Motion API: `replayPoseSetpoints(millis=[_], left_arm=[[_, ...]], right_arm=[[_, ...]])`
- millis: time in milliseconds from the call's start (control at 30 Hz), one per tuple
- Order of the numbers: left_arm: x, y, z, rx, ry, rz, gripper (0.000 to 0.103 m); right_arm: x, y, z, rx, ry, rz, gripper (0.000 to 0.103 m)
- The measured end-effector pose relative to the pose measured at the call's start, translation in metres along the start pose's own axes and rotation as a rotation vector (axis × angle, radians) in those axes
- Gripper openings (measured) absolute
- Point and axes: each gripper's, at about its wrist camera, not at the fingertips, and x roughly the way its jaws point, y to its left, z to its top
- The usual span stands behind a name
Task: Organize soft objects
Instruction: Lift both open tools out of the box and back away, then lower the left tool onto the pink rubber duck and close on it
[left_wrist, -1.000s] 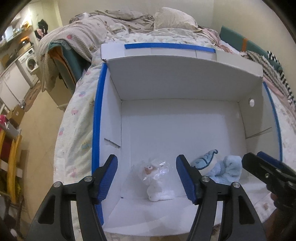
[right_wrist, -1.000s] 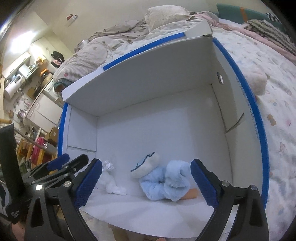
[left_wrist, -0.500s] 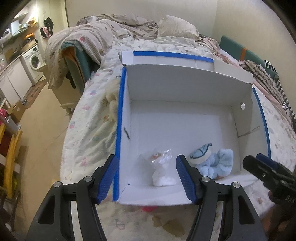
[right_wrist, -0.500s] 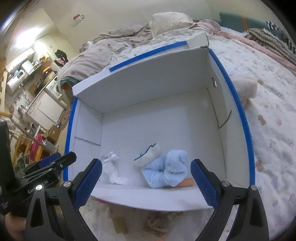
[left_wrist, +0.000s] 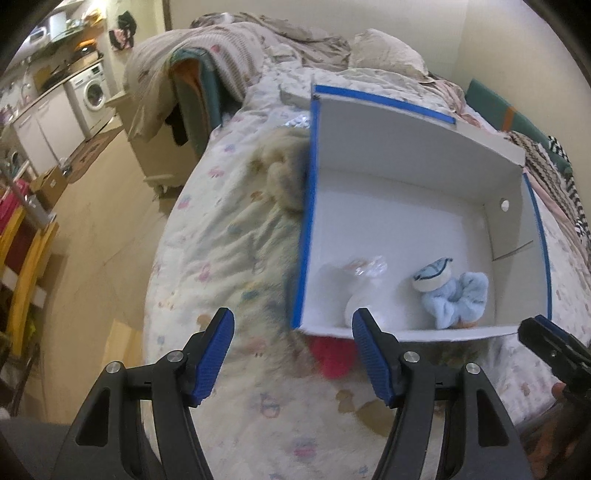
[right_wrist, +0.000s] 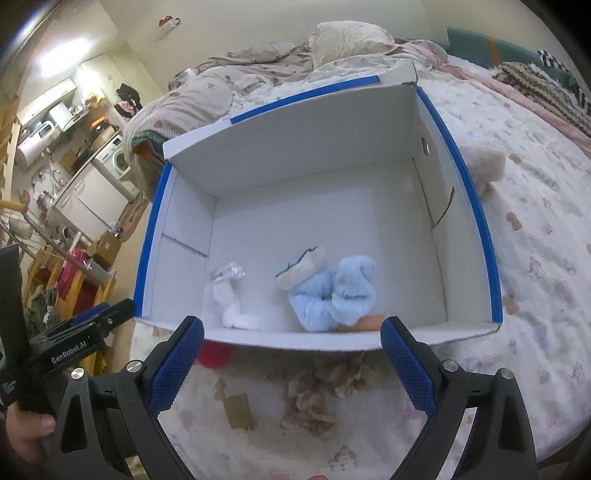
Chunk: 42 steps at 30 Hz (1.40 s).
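We count one white box with blue-taped rims (right_wrist: 480, 229) on the bed. Inside it we see three soft things: one white sock in a clear wrapper (right_wrist: 231, 299), one cream-cuffed blue-trimmed sock (right_wrist: 301, 267) and one fluffy light-blue bundle (right_wrist: 334, 299) (whether that is a single piece or a pair we cannot tell). Just outside the near wall we find one red-pink soft item (left_wrist: 332, 356) and one beige fuzzy item (right_wrist: 325, 395). Two more cream plush pieces flank the box, one (left_wrist: 284, 173) on its left, one (right_wrist: 484, 162) on its right. Two grippers show: the left gripper (left_wrist: 293, 354) and the right gripper (right_wrist: 291, 363).
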Motion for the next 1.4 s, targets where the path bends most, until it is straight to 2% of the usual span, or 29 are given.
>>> replayPoseSetpoints(millis=[433, 567, 767, 1400], left_arm=[[0.004, 0.027, -0.025, -0.019, 0.039, 0.037, 0.064], [0.006, 0.035, -0.029, -0.033, 0.051, 0.046, 0.064], [0.012, 0.044, -0.031, -0.061, 0.077, 0.056, 0.064], [0.036, 0.031, -0.031, -0.061, 0.15, 0.045, 0.064]], right_arm=[[-0.009, 0.003, -0.028, -0.013, 0.037, -0.004, 0.102], [-0.008, -0.002, -0.036, 0.03, 0.062, 0.033, 0.102], [-0.001, -0.005, -0.041, 0.062, 0.102, 0.042, 0.102], [0.035, -0.031, -0.051, 0.189, 0.262, -0.066, 0.102]])
